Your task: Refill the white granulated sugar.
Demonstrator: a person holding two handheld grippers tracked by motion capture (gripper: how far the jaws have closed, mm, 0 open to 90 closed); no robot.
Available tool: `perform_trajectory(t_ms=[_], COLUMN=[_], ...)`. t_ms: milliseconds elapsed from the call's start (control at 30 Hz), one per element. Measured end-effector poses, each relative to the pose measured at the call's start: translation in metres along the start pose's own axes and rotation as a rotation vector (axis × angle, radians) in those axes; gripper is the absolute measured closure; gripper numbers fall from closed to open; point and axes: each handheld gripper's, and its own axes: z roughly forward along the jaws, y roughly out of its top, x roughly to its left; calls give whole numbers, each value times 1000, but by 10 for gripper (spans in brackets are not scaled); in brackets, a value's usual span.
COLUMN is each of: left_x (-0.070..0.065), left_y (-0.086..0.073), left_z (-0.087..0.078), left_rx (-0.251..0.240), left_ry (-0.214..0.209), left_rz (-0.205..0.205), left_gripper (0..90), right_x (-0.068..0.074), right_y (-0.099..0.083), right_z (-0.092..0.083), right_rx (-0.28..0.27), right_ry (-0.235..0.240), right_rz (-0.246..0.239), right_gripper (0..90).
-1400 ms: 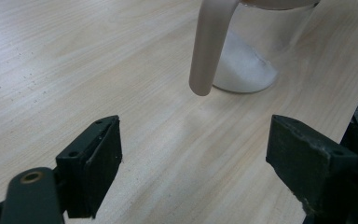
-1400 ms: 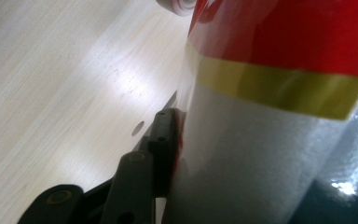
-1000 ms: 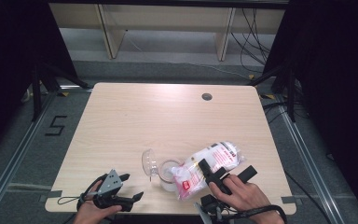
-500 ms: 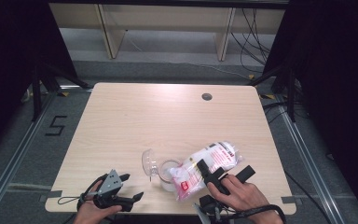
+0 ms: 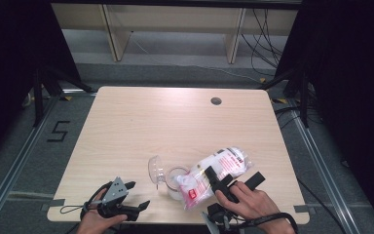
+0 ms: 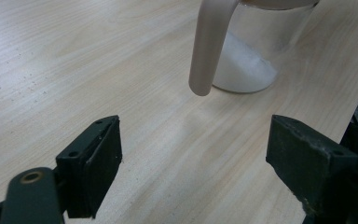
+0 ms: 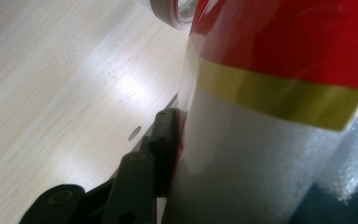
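A clear jar (image 5: 174,184) holding white powder stands near the table's front edge, its flip lid (image 5: 154,169) swung open to the left. A plastic bag of white powder (image 5: 220,168) with a red and gold label lies tilted with its low end at the jar's mouth. My right gripper (image 5: 233,180) is shut on the bag, one jaw on each side; in the right gripper view one finger (image 7: 165,149) presses against the bag (image 7: 279,93). My left gripper (image 5: 137,195) rests open at the front left. In the left gripper view it (image 6: 196,158) faces the jar (image 6: 251,51) and the lid (image 6: 209,46), a short way off.
The light wooden table (image 5: 175,122) has a round cable hole (image 5: 216,101) at the back right. Wooden shelving legs and cables stand behind the table. Dark frames flank both sides, and the floor at the left bears a black mark.
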Motion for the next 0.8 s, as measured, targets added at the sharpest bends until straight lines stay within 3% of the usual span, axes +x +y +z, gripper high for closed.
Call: perform_trajectory(t_ms=[100, 800], left_x=[0, 0], left_y=[0, 0], left_z=[0, 0], left_rx=[1, 3], left_ry=[0, -4], left_rz=[2, 2], left_gripper=[179, 179], right_x=[1, 0], right_y=[0, -1], right_z=[0, 3], right_rx=[2, -4], right_ry=[-14, 4], right_rz=[0, 2], right_gripper=[679, 686])
